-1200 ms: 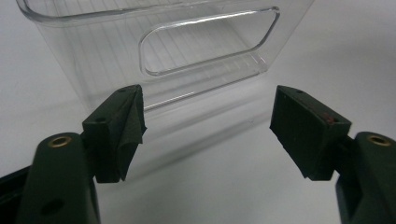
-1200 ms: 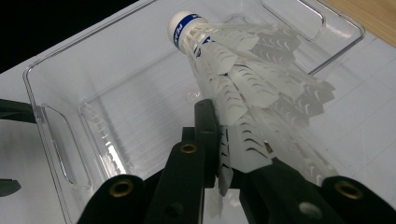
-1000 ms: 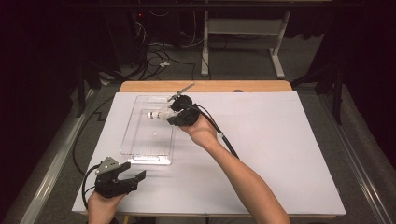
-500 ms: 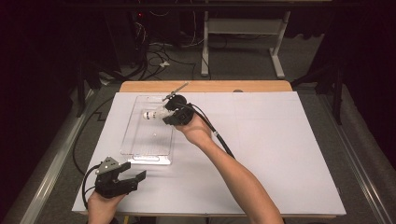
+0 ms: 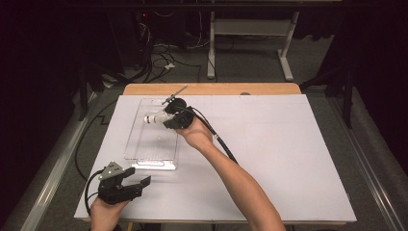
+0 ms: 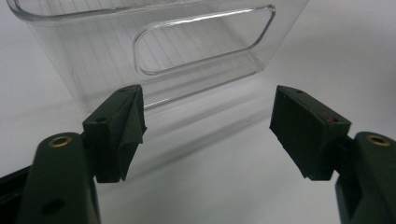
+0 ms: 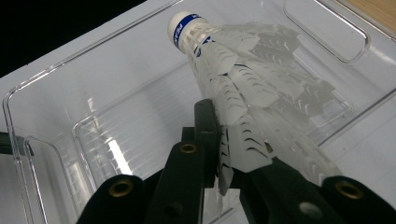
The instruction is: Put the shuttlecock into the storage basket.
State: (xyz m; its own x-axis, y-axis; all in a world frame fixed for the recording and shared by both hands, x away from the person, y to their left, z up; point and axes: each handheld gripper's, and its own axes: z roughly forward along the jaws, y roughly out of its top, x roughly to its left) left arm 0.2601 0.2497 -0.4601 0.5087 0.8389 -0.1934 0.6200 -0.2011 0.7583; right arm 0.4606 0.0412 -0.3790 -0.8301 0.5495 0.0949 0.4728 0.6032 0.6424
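Observation:
A white plastic shuttlecock [image 5: 153,117] [image 7: 224,70] with a blue-banded cork head hangs over the far half of a clear plastic tray [image 5: 131,147] [image 7: 46,74]. My right gripper [image 5: 166,120] [image 7: 229,135] is shut on the shuttlecock's skirt, with the cork pointing away from the jaws and to the left in the high view. My left gripper [image 5: 138,176] [image 6: 205,130] rests low near the table's front left corner, open with nothing between its pads. It faces the tray's near end wall [image 6: 205,46] and its handle cutout from a short distance.
A white sheet [image 5: 269,144] covers the table, with a wooden edge [image 5: 211,89] along the back. The right gripper's cable [image 5: 219,139] trails beside the forearm. Floor cables and a metal stand [image 5: 250,33] lie beyond the table.
My right gripper has carried the shuttlecock a little to the left, farther over the tray. The left gripper has stayed where it was.

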